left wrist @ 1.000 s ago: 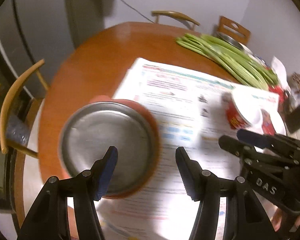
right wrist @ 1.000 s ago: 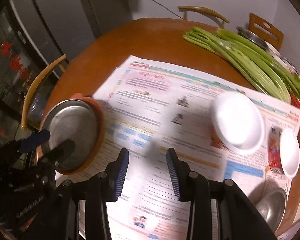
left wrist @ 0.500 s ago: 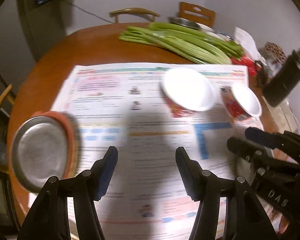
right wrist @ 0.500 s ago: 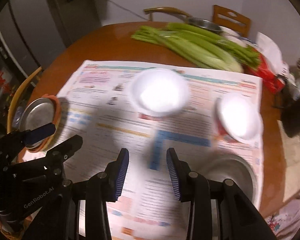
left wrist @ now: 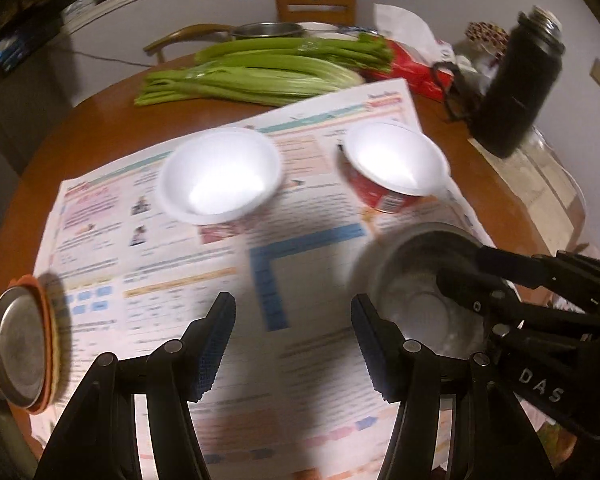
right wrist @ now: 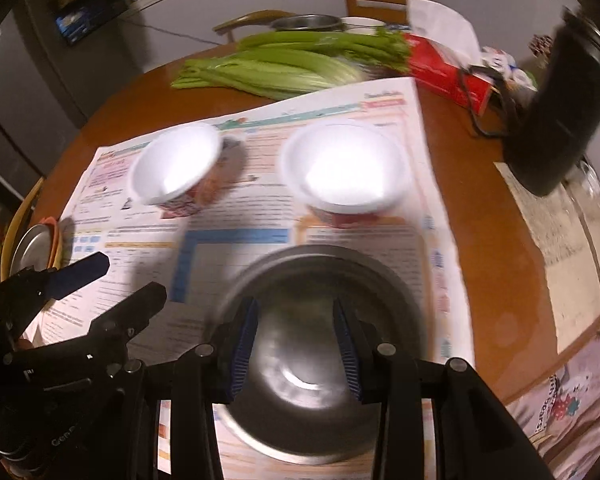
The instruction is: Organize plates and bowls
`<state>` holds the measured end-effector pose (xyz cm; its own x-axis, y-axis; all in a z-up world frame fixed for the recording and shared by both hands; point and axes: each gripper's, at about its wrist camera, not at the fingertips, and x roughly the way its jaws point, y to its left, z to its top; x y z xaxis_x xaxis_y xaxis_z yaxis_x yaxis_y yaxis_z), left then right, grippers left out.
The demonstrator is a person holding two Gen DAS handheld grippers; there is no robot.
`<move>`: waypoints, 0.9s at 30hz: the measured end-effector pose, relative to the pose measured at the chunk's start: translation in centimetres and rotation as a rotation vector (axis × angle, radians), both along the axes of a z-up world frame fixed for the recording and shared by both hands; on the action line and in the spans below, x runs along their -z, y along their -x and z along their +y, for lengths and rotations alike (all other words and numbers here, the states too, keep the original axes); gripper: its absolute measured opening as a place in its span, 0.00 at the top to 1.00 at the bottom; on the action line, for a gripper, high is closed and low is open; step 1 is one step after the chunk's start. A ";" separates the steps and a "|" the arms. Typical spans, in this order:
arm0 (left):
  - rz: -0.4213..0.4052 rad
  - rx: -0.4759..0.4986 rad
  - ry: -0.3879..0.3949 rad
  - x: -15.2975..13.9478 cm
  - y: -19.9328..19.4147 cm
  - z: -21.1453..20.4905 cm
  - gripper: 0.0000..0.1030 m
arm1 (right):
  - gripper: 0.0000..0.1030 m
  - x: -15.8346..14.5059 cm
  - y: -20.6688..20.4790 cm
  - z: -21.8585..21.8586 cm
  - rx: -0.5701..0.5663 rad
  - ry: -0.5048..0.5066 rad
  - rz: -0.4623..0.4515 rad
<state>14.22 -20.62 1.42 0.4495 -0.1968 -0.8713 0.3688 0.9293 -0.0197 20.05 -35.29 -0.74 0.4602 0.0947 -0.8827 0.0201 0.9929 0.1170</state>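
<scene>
A steel bowl (right wrist: pixel 320 360) sits on the newspaper near the table's front right. My right gripper (right wrist: pixel 296 340) hovers over its hollow, open, its pads touching nothing. Left of the steel bowl (left wrist: pixel 416 300), my left gripper (left wrist: pixel 292 340) is open over bare newspaper. Two white bowls with red printed sides stand farther back: one on the left (left wrist: pixel 220 176) and one on the right (left wrist: pixel 392 164). At the table's left edge a steel plate (left wrist: pixel 16 344) rests on an orange plate (left wrist: pixel 54 320). Each gripper shows in the other's view: right gripper (left wrist: pixel 460 268), left gripper (right wrist: pixel 134 276).
A newspaper (left wrist: pixel 160 248) covers the round wooden table (right wrist: pixel 480 220). Celery stalks (left wrist: pixel 252 76) and a red packet (right wrist: pixel 444 72) lie at the back, with a steel dish (left wrist: pixel 266 30) behind them. A black flask (left wrist: pixel 512 84) stands back right. Chairs ring the table.
Both grippers have swept to the right across the table, away from the steel plate at the left. The steel bowl has come under the right gripper. Neither gripper's jaws have moved.
</scene>
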 end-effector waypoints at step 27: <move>0.088 0.011 -0.053 4.9 -0.7 -5.5 0.40 | 0.62 4.9 1.0 -7.5 0.065 -0.042 0.088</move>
